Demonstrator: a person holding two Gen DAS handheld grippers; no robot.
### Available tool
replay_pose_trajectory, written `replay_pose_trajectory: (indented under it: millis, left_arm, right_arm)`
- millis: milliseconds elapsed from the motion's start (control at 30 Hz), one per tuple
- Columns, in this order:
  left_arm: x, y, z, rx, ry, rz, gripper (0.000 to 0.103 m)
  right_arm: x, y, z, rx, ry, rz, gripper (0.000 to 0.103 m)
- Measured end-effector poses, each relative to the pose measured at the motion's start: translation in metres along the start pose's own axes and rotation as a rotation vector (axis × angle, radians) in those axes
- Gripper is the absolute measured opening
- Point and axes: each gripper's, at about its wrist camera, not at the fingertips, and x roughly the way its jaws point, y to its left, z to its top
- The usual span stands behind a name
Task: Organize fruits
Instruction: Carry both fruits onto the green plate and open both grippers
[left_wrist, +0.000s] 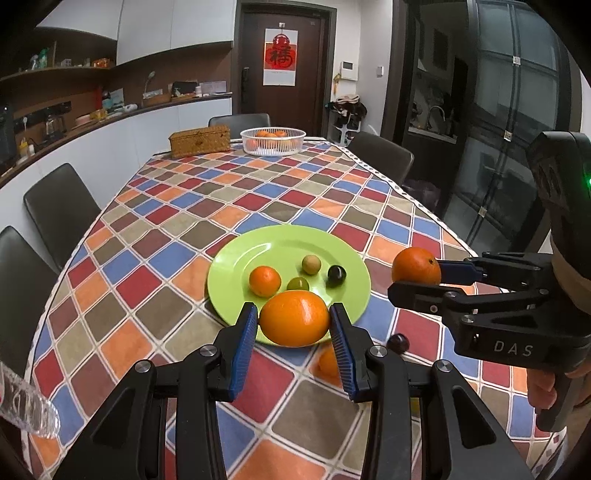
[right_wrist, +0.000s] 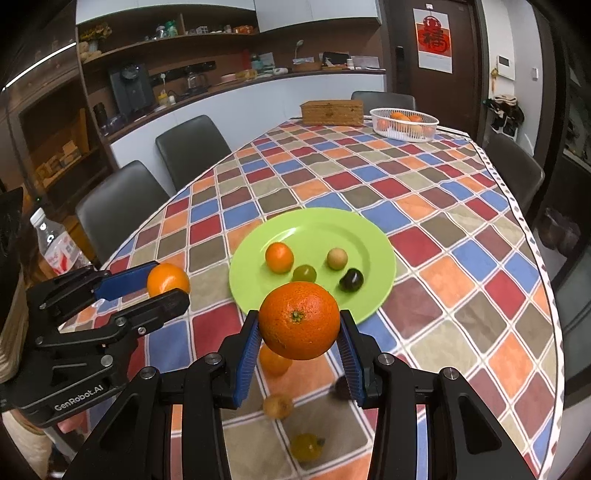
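Note:
My left gripper (left_wrist: 293, 325) is shut on a smooth orange (left_wrist: 294, 322) and holds it above the near rim of the green plate (left_wrist: 255, 243). My right gripper (right_wrist: 299, 325) is shut on a rough orange (right_wrist: 299, 319), held above the table just before the plate (right_wrist: 314, 225). On the plate lie a small orange (left_wrist: 265, 281), a beige fruit (left_wrist: 311, 264), a green fruit (left_wrist: 298, 284) and a dark fruit (left_wrist: 336, 275). Loose on the cloth under the right gripper lie a small orange (right_wrist: 274, 360), a brownish fruit (right_wrist: 277, 405), a yellow-green fruit (right_wrist: 306, 446) and a dark fruit (right_wrist: 341, 387).
A white basket (left_wrist: 272, 141) with oranges and a wicker box (left_wrist: 200, 141) stand at the table's far end. Dark chairs (left_wrist: 61, 210) line the left side and far end. A plastic bottle (right_wrist: 61, 251) stands at the left. The table edge runs along the right.

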Motion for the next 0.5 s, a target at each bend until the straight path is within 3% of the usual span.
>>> replay_pose_trajectory:
  millis: [500]
  left_arm:
    - [0.057, 0.026, 0.011, -0.017, 0.012, -0.017, 0.039]
  right_arm:
    - [0.055, -0.012, 0.02, 0.003, 0.03, 0.017, 0.042]
